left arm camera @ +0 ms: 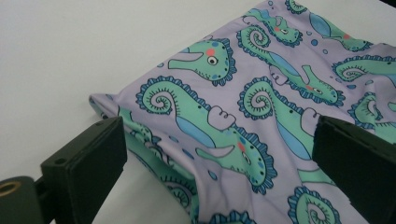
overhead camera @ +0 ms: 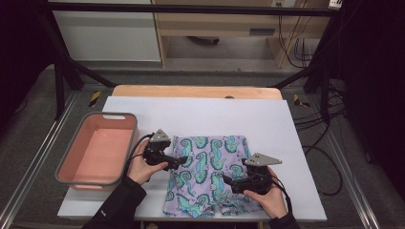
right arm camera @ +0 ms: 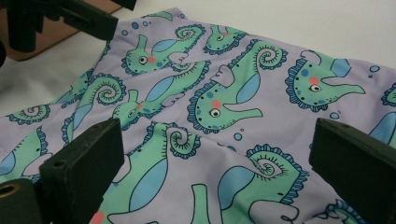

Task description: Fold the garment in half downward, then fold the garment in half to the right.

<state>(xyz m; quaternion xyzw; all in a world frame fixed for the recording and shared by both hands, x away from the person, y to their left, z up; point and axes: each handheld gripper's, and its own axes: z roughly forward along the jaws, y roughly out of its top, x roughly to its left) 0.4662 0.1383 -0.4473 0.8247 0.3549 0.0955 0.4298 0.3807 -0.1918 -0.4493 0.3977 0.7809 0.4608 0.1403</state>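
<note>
White sheeting [overhead camera: 205,112] covers the table in the high view, with a salmon-pink, grey-rimmed plastic tub [overhead camera: 98,149] at the left and a lilac garment printed with green seahorses [overhead camera: 210,174] lying folded near the front edge. The left gripper [overhead camera: 184,161] rests over its left edge, the right gripper [overhead camera: 228,181] over its right half; neither pinches cloth.

Left gripper view: jaws spread wide, straddling the garment's folded corner [left arm camera: 100,103]. To fold cleanly, I would lower until one pad slips under both layers before closing.

Right gripper view: jaws spread over a raised crease [right arm camera: 177,128], nothing between the pads. Catching the edge itself, not the middle, should keep the fold straight.
</note>
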